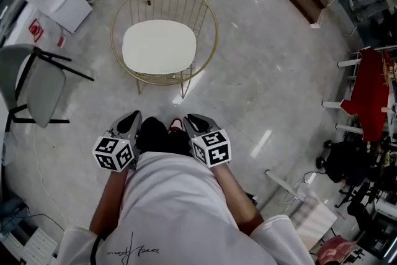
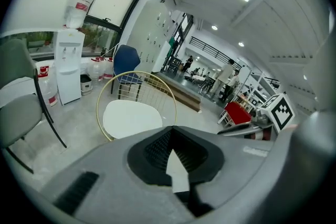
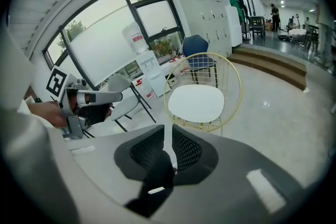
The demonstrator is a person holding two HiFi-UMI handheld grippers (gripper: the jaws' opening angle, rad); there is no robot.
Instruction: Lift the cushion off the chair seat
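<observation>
Cushion (image 1: pixel 159 46): white, rounded, lying flat on the seat of the chair (image 1: pixel 211 26), nothing on top of it.
Chair: thin gold wire, hoop-shaped back and sides rising around the cushion, standing on pale glossy floor.
Position: straight ahead of both grippers, well apart from them; not yet touched.
Left gripper (image 1: pixel 131 118): closed tip to tip, nothing held; aimed down and forward toward the chair.
Right gripper (image 1: pixel 196 120): almost closed, only a thin slit between the pads, nothing in it; level with the left, close beside the person's body.
Likely handling: probably light and soft, a padded disc that sags when lifted by one edge; smooth cover, perhaps a little slippery.
Where to grip: probably the near front edge, one gripper toward each side, pinching the rim of the padding rather than the flat top.
Needed first: both claws opened wide enough to take the edge thickness.
Risk: catching the wire hoop, or dragging the light chair along if the cushion sticks.
Nearby: grey chair (image 1: pixel 38 89) to the left, clear of the path.
</observation>
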